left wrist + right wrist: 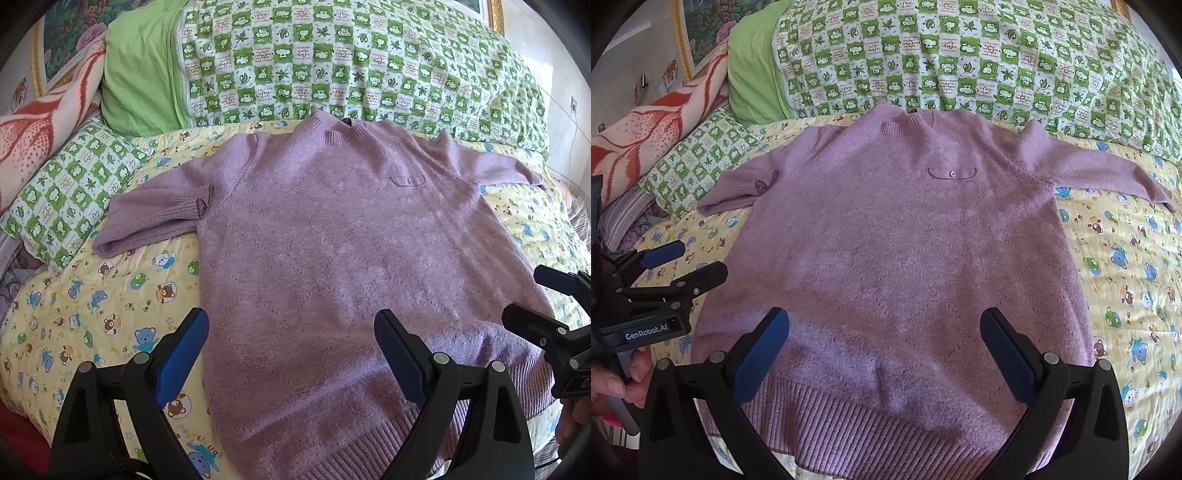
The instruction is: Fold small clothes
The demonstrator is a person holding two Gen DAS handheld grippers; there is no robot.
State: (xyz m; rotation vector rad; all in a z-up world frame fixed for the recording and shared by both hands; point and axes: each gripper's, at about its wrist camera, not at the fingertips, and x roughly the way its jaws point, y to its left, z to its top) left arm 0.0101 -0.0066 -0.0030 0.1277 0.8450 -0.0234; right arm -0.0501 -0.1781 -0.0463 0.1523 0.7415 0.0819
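Observation:
A purple knit sweater point(332, 240) lies flat, front up, on the bed, neck away from me; it also shows in the right wrist view point(897, 251). Its left sleeve point(155, 210) is folded back on itself, and its right sleeve point(1108, 173) stretches out to the side. My left gripper point(291, 328) is open and empty, above the sweater's lower left part. My right gripper point(884, 325) is open and empty, above the ribbed hem point(871, 424). Each gripper shows at the edge of the other's view: the right gripper point(543, 295) and the left gripper point(698, 258).
The sweater lies on a yellow quilt with cartoon bears point(92, 314). A green checked quilt point(351, 62) is piled behind it. A green checked pillow point(66, 195) and an orange patterned blanket point(40, 129) lie at the left. A framed picture point(70, 40) hangs behind.

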